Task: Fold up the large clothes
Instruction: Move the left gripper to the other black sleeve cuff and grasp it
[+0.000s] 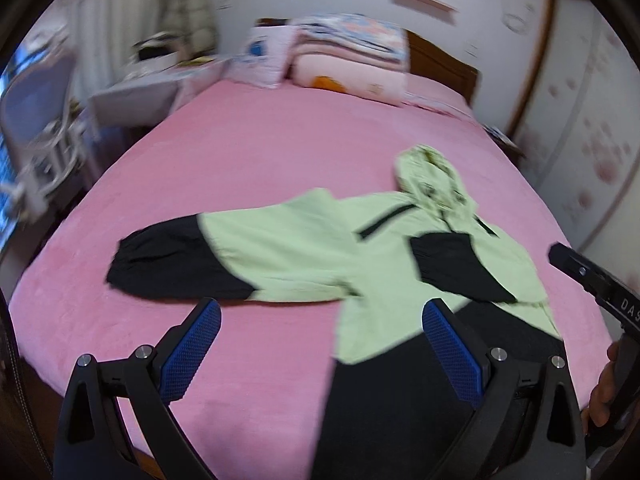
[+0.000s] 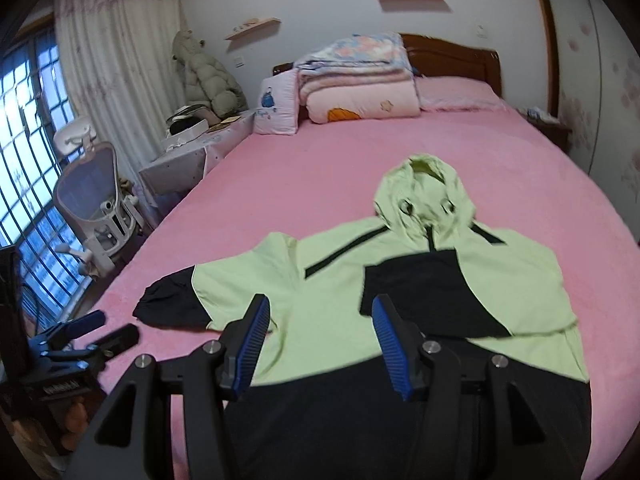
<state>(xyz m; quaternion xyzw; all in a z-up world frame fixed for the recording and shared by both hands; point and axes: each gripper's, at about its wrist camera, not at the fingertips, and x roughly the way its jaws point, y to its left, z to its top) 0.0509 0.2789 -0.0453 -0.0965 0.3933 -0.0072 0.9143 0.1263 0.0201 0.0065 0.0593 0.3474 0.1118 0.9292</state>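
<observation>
A light green and black hooded jacket (image 2: 332,300) lies front up on the pink bed (image 2: 320,152), its hood (image 2: 424,200) pointing at the headboard. One sleeve with a black cuff (image 2: 176,304) stretches out to the left. The other sleeve (image 2: 424,292) is folded across the chest. My right gripper (image 2: 320,340) hovers open over the jacket's lower part, nothing between its pads. My left gripper (image 1: 324,340) stands wide open above the jacket's (image 1: 304,248) left side and the outstretched sleeve (image 1: 180,260), holding nothing. It also shows low on the left as the left gripper (image 2: 114,326).
Folded quilts and pillows (image 2: 356,80) are stacked at the bed's head against a wooden headboard (image 2: 452,56). A cluttered desk (image 2: 192,148) and a white office chair (image 2: 92,188) stand left of the bed, by the window. A hand (image 1: 604,380) holds the right tool.
</observation>
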